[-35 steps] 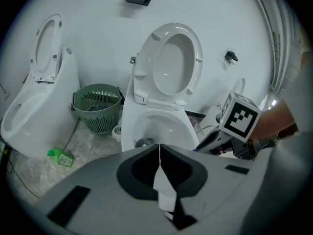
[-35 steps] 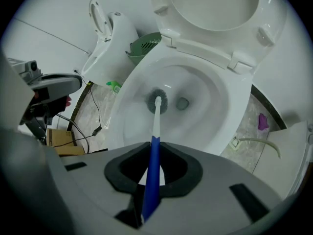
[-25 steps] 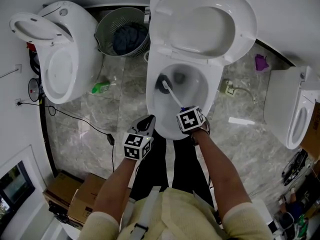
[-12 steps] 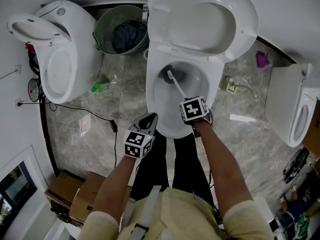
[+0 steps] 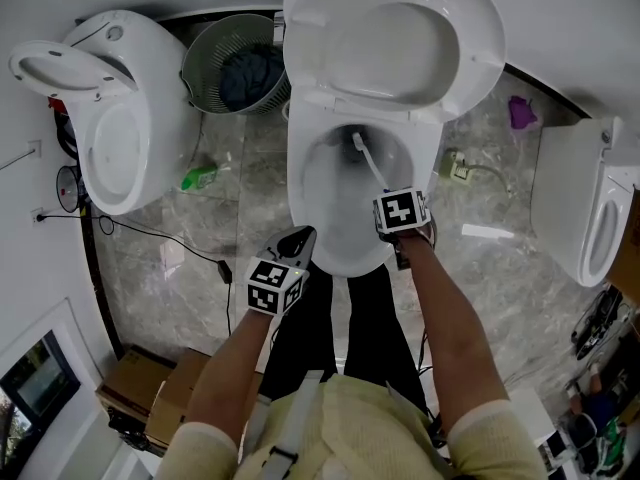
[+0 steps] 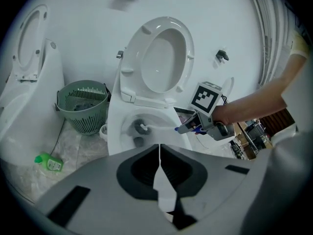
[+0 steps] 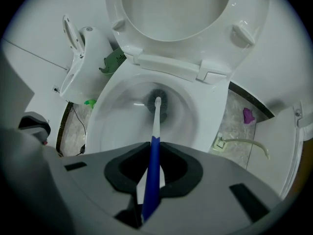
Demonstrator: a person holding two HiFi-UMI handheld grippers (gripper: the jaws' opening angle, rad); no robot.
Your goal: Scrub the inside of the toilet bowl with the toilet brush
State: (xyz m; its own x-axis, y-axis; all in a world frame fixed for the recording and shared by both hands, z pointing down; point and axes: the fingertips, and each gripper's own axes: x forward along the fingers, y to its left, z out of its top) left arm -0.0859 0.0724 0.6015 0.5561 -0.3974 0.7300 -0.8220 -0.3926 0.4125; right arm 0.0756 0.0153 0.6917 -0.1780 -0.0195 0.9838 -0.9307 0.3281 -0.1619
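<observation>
Marble floor (image 5: 200,268), green basket (image 5: 235,63) left of the toilet bowl (image 5: 300,183). Your right gripper (image 7: 152,180) clamped the toilet brush (image 7: 156,116) by its blue handle; its long axis ran away from you, head down at the drain. Your left gripper (image 6: 159,180) was closed, empty.

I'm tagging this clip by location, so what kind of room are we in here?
Probably a toilet showroom or test room, not a home bathroom: the middle toilet, left toilet and right toilet stand along one wall, with a green waste basket between two.
</observation>
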